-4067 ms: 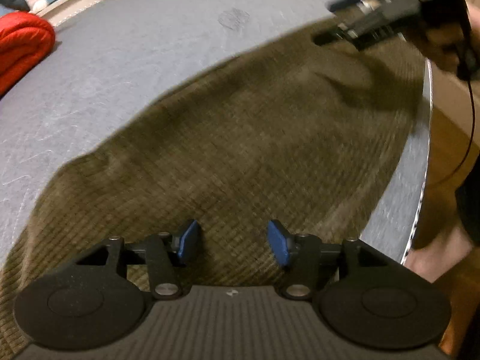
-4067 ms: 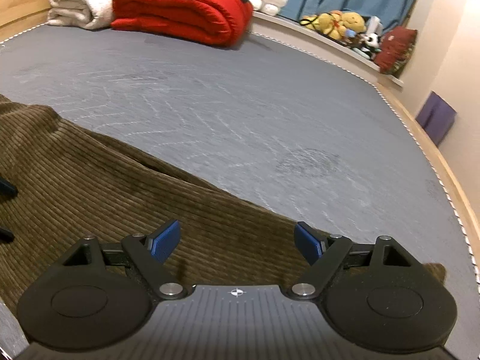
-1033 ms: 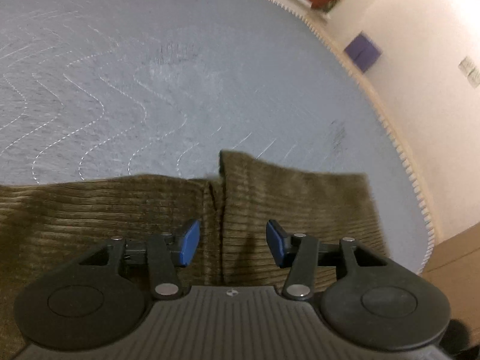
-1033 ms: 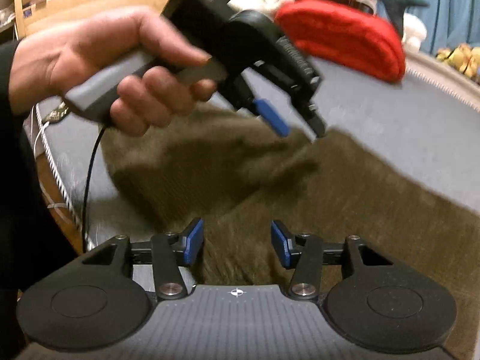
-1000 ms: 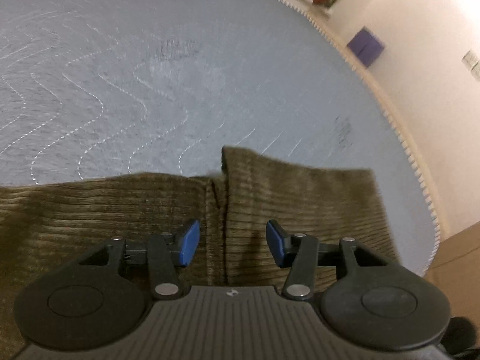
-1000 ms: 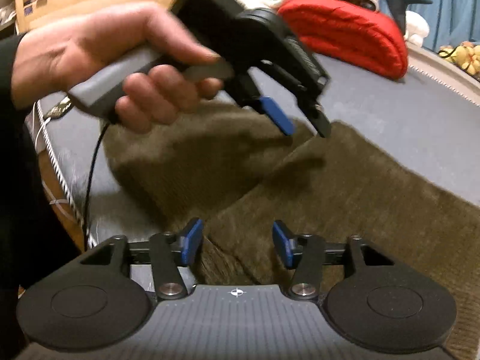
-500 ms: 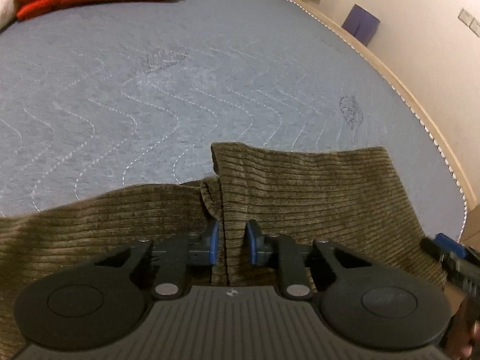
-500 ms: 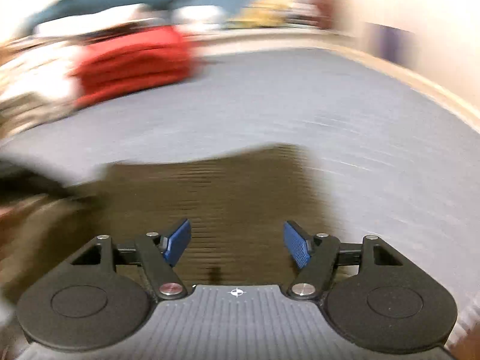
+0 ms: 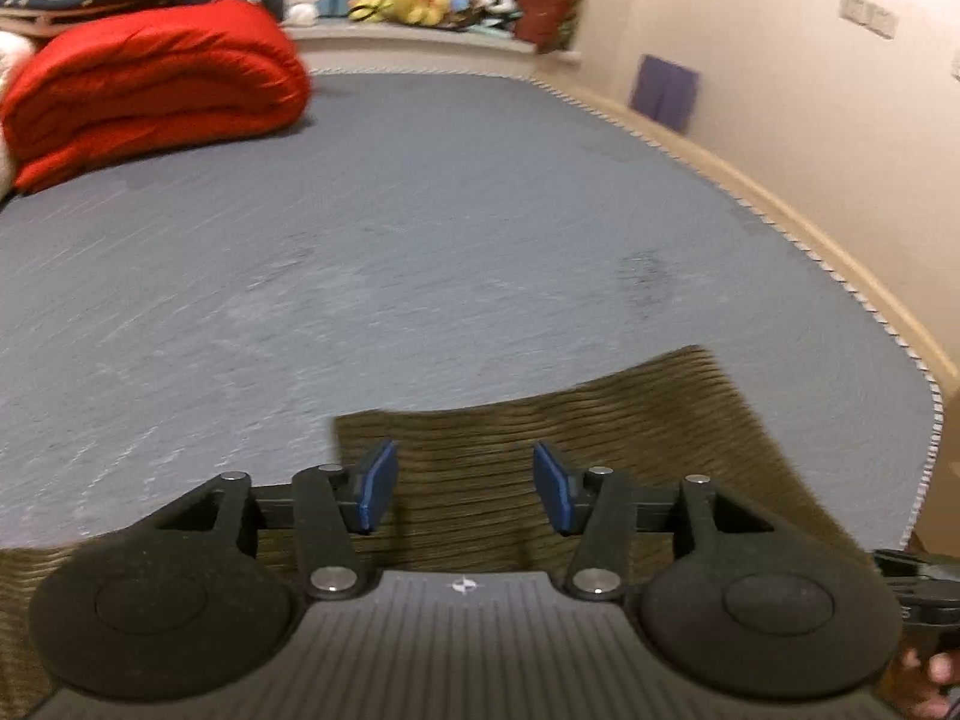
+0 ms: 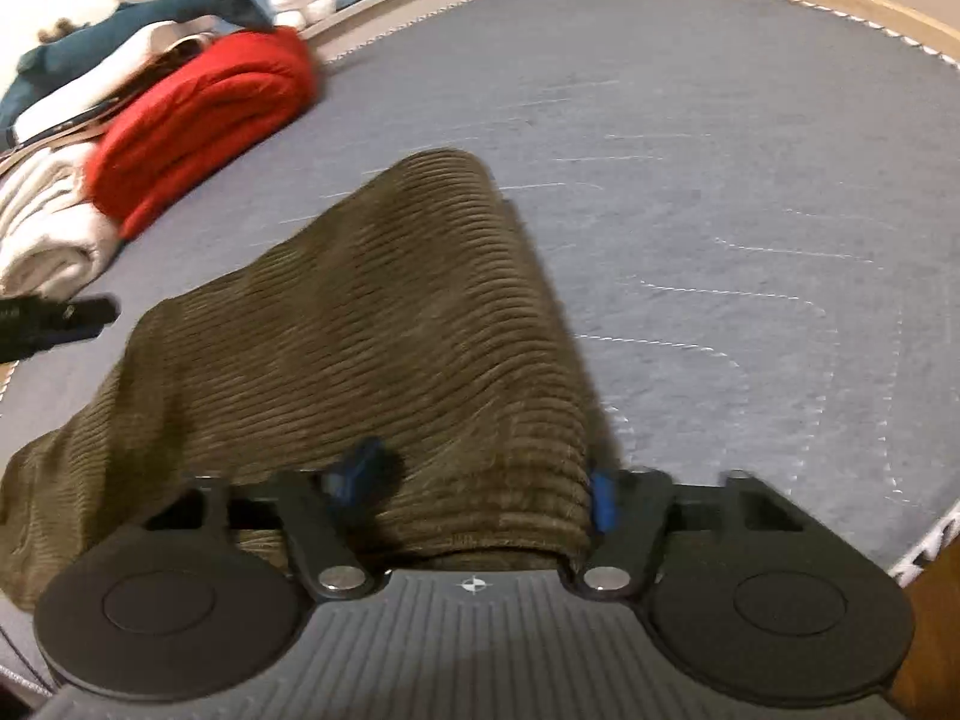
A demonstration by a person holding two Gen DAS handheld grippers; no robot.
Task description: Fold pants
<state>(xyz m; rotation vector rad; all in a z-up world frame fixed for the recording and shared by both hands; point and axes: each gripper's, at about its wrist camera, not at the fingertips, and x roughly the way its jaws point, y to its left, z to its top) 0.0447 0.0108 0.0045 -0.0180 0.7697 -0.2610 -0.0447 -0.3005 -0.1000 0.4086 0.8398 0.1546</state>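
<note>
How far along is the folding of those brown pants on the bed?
Partway, it seems. The pants already lie doubled into a narrower strip on the mattress. The right gripper has a thick fold of cloth between its fingers; the left gripper is open above them. Further folds into a compact bundle seem left.

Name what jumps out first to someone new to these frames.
The brown corduroy pants, stretching up the grey mattress from between the right gripper's fingers. Next, the red folded quilt at the far left. The left gripper hangs open over the pants' edge.
</note>
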